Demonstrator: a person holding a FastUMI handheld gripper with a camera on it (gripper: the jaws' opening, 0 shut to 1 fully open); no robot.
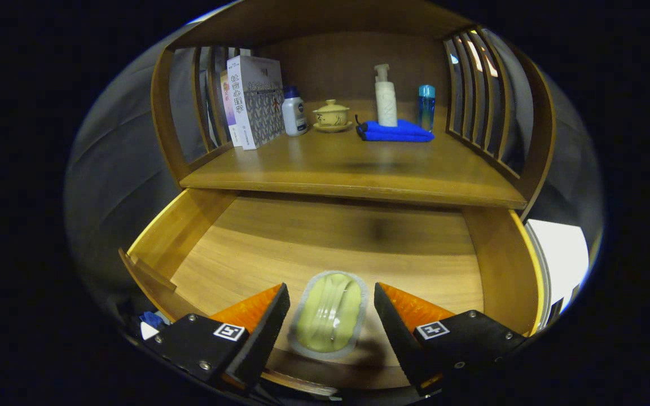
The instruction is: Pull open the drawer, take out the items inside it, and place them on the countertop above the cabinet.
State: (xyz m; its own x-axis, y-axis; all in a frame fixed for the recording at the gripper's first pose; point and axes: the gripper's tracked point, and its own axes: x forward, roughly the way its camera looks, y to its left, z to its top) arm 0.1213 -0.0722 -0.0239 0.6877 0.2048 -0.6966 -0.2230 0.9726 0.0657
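While the gripper (pixel 332 316) fingers stand spread, a pale green blister pack (pixel 329 313) lies between them in the drawer (pixel 325 242).

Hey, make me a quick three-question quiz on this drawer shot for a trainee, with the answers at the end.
1. True or false: the drawer is pulled open.
2. What lies between the open fingers of the gripper? A) the blue cloth B) a pale green sealed packet C) the lidded cup
3. Fill in: the white pump bottle stands on the ____ on the countertop.

Key:
1. True.
2. B; the fingers sit either side of it, apart from it.
3. Blue cloth.
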